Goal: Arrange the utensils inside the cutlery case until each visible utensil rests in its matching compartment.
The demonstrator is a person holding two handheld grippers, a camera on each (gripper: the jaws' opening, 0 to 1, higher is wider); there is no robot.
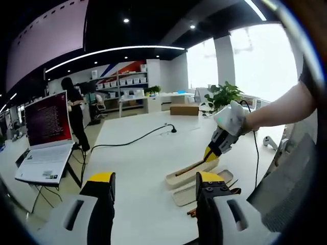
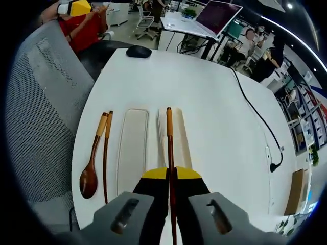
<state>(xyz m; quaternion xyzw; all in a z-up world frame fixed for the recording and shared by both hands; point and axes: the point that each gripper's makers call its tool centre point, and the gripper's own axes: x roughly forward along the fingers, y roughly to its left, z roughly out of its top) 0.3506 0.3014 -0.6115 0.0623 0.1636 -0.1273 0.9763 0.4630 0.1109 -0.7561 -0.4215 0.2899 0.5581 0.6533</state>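
The right hand-held gripper (image 2: 170, 176) pinches a thin, stiff, light wooden chopstick (image 2: 169, 148) near its end over the case half (image 2: 181, 138), so it may pivot; the left hand-held gripper (image 1: 156, 178) hangs wide and empty.

Right gripper (image 2: 170, 176) clamped shut; left gripper (image 1: 156, 185) agape.

Left claw (image 1: 156, 190) open, right claw (image 1: 210, 153) gripping chopstick (image 1: 190, 167) — over case (image 1: 180, 178)
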